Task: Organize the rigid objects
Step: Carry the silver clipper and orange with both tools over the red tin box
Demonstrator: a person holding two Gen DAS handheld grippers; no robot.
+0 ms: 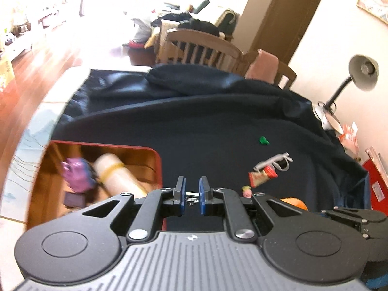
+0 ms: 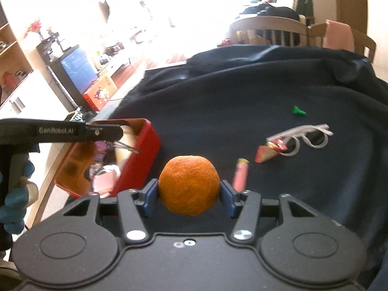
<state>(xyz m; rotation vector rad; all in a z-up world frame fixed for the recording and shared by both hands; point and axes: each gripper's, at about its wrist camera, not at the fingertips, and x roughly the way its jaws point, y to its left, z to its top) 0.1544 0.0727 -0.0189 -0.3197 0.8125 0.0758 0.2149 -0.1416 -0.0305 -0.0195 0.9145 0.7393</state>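
Observation:
My right gripper (image 2: 189,187) is shut on an orange (image 2: 189,184), held above the dark blue cloth (image 2: 242,92). My left gripper (image 1: 192,184) is shut on a small silvery metal clip (image 1: 192,197); in the right wrist view the clip's wire loops (image 2: 127,147) stick out from it over the red box (image 2: 143,155). The red box (image 1: 101,146) holds a purple toy (image 1: 76,174) and a cream cylinder with a yellow band (image 1: 114,172). On the cloth lie white glasses (image 2: 305,138), a red packet (image 2: 269,151), a pink piece (image 2: 241,174) and a small green piece (image 2: 298,110).
A desk lamp (image 1: 361,77) stands at the right edge of the table, with red items (image 1: 377,184) beside it. Wooden chairs (image 1: 201,46) stand behind the far edge. The cloth bunches into a fold (image 1: 194,77) at the back. A gloved hand (image 2: 14,201) holds the left gripper.

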